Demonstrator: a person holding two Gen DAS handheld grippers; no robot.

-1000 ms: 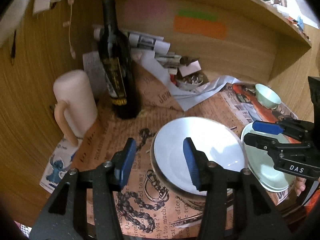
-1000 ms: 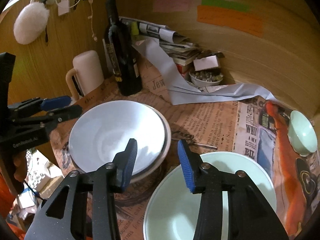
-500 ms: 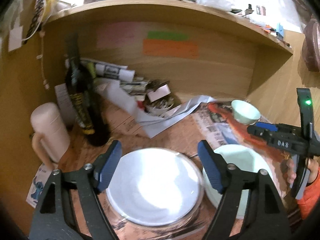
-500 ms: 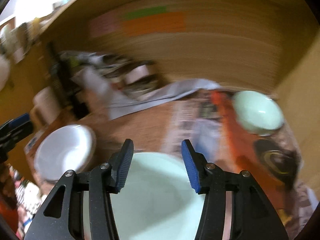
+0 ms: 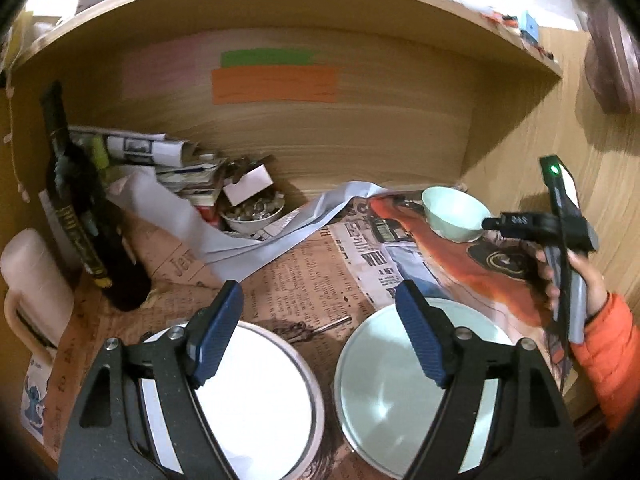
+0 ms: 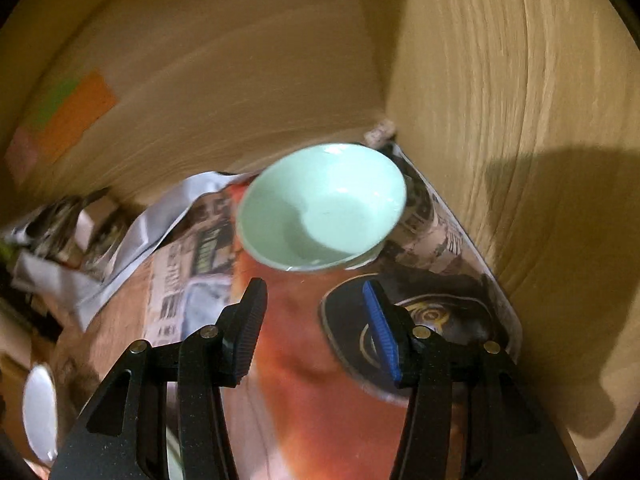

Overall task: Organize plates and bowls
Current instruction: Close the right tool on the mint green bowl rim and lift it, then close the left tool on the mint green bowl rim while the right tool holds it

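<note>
In the left wrist view a white plate (image 5: 256, 396) lies at the near left on a rimmed plate. A pale green plate (image 5: 380, 392) lies beside it on the right. My left gripper (image 5: 318, 332) hovers above and between the two plates, open and holding nothing. A small pale green bowl (image 5: 454, 212) sits upright in the far right corner of the wooden nook. My right gripper (image 5: 492, 223), held by a hand in an orange sleeve, points at that bowl. In the right wrist view the bowl (image 6: 324, 212) lies just beyond the right gripper (image 6: 316, 328), whose jaws stand apart and empty.
A dark wine bottle (image 5: 86, 232) and a pink mug (image 5: 32, 280) stand at the left. Rolled papers and a dish of small bits (image 5: 252, 212) crowd the back. Newspaper covers the surface. The wooden side wall (image 6: 500, 120) stands close to the right of the bowl.
My left gripper opened wider and drew back from the white plate. The right gripper swung right from the green plate to the small bowl, rolling and widening a little as it went.
</note>
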